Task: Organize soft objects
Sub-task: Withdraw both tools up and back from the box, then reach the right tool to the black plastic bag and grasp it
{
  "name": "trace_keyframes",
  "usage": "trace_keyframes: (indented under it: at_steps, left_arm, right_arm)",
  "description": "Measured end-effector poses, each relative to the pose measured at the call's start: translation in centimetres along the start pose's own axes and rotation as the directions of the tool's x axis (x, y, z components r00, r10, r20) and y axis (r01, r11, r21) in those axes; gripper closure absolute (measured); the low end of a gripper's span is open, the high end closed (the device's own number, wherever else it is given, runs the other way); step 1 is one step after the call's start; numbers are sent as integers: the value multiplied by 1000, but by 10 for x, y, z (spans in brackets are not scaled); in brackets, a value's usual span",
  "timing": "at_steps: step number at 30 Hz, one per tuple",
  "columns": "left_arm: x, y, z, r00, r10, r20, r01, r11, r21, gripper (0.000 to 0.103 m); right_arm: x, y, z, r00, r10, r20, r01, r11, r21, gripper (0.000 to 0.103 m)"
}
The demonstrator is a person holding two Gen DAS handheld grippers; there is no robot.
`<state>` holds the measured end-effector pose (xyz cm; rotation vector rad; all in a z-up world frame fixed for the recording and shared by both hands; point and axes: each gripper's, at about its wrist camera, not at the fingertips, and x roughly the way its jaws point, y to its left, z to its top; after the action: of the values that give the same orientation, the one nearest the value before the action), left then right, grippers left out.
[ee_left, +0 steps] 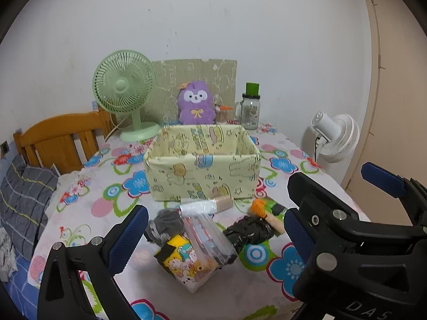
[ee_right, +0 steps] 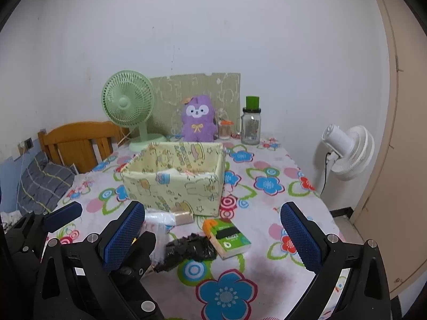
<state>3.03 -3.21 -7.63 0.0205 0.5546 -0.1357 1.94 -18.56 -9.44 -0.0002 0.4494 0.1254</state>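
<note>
A pale yellow fabric storage box (ee_left: 202, 170) (ee_right: 173, 184) stands open on the flowered table. In front of it lies a pile: a grey knit item (ee_left: 165, 225), a clear plastic bag (ee_left: 206, 236), a yellow cartoon tissue pack (ee_left: 186, 264), a crumpled black plastic bag (ee_left: 249, 232) (ee_right: 189, 250), a white and beige roll (ee_left: 205, 205) (ee_right: 170, 217), and a green and orange pack (ee_right: 229, 236) (ee_left: 267, 209). My left gripper (ee_left: 213, 234) is open above the pile. My right gripper (ee_right: 210, 237) is open beside it, near the black bag.
A green desk fan (ee_left: 124, 93), a purple plush toy (ee_left: 196, 102) and a glass jar with a green lid (ee_left: 250, 109) stand at the back by the wall. A white floor fan (ee_right: 347, 152) stands right of the table. A wooden bed frame (ee_left: 61, 141) is at the left.
</note>
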Motion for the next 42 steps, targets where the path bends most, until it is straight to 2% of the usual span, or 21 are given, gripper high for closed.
trace_keyframes:
  at_steps: [7,14,20,24,33,35,38,40,41,42]
  left_arm:
    - [19,0,-16,999,9,-38,-10,1000,-13,1]
    - [43,2,-27,994,26,-102,-28,999,-20,5]
    - [52,8,-36,990,64,-129,-65,998,1,9]
    - [60,17,-41,985,75,-156,-77,997,-5,9]
    - [73,33,-56,976,62,-208,-70,997,-32,10]
    - [74,35,-58,975,61,-213,-71,997,-36,16]
    - [73,39,-59,976,42,-213,-52,998,-44,17]
    - [71,39,-59,977,48,-206,-58,998,-39,28]
    - [70,40,-59,977,61,-202,-69,997,-35,39]
    - [70,42,-59,978,51,-202,-60,997,-40,39]
  right_arm:
    - [18,-5,-19,1000,14,-18,-14,1000,10,0]
    - [40,-9,-32,997,20,-71,-18,1000,26,0]
    - [57,-8,-43,994,44,-99,-41,998,37,0]
    - [66,-2,-48,990,75,-119,-70,996,50,0]
    - [76,18,-53,985,81,-151,-79,997,20,0]
    - [77,23,-53,985,82,-155,-82,997,11,0]
    - [79,29,-52,984,84,-160,-84,996,4,0]
    - [81,32,-52,983,84,-164,-85,996,0,0]
    - [82,34,-51,983,83,-165,-85,996,-2,0]
    - [82,36,-51,983,82,-165,-83,997,-3,0]
